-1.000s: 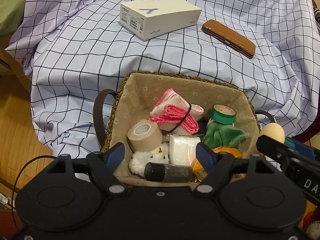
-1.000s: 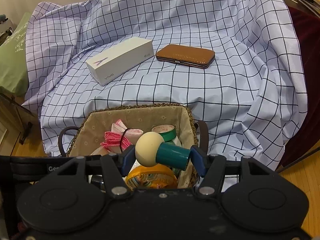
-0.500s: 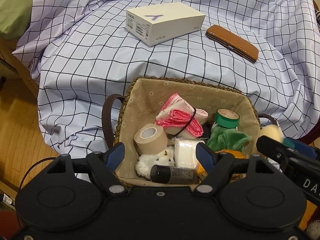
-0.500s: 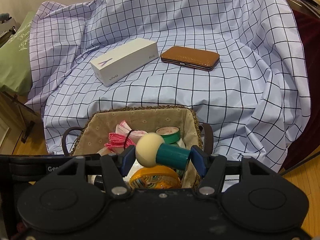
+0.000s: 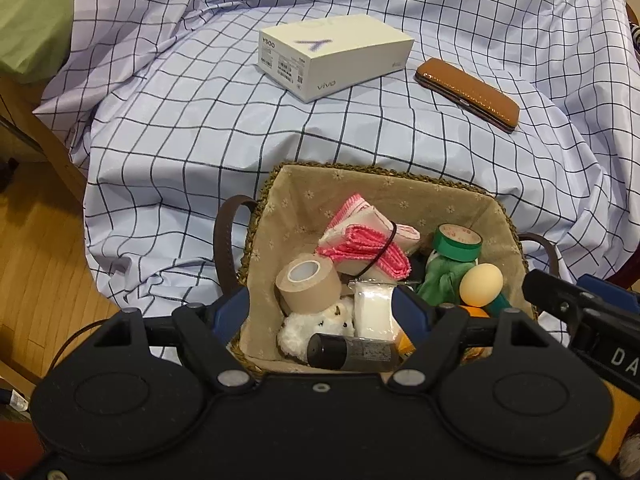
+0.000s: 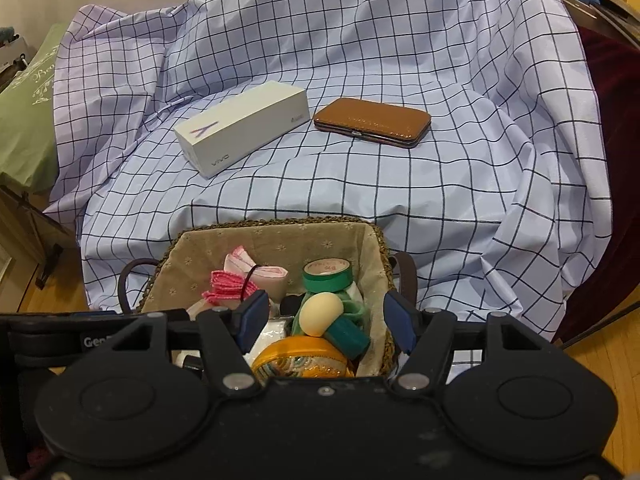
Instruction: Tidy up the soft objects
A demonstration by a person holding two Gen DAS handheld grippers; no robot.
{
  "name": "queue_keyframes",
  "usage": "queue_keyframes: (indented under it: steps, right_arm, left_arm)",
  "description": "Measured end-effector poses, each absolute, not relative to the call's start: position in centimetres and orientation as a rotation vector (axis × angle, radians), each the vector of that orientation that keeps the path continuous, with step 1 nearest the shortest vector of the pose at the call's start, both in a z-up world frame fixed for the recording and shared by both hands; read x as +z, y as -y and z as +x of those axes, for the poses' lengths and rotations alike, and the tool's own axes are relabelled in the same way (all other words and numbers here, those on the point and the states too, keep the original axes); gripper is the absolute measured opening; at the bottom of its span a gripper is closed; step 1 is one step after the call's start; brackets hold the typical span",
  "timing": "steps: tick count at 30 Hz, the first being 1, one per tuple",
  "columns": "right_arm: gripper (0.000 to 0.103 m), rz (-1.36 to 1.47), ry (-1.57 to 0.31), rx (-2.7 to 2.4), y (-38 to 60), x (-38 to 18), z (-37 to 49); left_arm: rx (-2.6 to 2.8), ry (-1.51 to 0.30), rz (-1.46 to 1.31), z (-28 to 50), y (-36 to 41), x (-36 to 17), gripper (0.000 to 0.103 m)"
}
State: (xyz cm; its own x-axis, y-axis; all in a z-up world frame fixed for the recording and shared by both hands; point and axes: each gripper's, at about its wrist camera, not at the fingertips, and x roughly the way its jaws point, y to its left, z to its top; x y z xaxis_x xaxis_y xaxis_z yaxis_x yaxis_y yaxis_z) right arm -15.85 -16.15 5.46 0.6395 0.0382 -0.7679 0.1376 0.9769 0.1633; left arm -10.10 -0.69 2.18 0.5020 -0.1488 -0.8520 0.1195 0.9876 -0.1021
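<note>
The woven, fabric-lined basket with dark loop handles (image 5: 404, 184) sits at the near edge of the blue-and-white checked cloth (image 5: 200, 128). Inside it, the cream-and-teal mushroom-shaped soft toy (image 6: 320, 314) lies on its side near the right wall, its pale round cap resting against a crumpled green cloth (image 5: 440, 276) and its teal stem just above an orange patterned round pouch (image 6: 302, 356). The right gripper (image 6: 326, 320) hovers over this corner with its blue-padded fingers spread wide on either side of the toy, gripping nothing. The left gripper (image 5: 320, 312) hangs over the near left part of the basket, its fingers likewise wide apart and empty.

Also in the basket are a folded pink-and-white cloth bound with a black band (image 5: 368, 242), a tan roll of tape (image 5: 308, 284), a green roll of tape (image 5: 458, 242), a fluffy white plush (image 5: 320, 322), a white wrapped packet (image 5: 374, 310) and a dark cylindrical bottle (image 5: 352, 354). Far beyond, on the cloth, a white rectangular phone box (image 6: 244, 126) lies just left of a brown leather case (image 6: 372, 122).
</note>
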Motion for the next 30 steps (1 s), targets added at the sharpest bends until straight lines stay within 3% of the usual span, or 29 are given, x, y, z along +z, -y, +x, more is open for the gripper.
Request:
queue_keyframes:
  steps: [23,30]
  right_arm:
    - [0.076,0.169,-0.874,-0.105,16.2,5.8,-16.1]
    - [0.082,0.158,-0.883,-0.112,16.2,5.7,-16.1]
  left_arm:
    - [-0.133,-0.948,0.02,-11.2,0.9,3.7,0.075]
    - [-0.121,-0.929,0.033,-11.5,0.9,4.0,0.082]
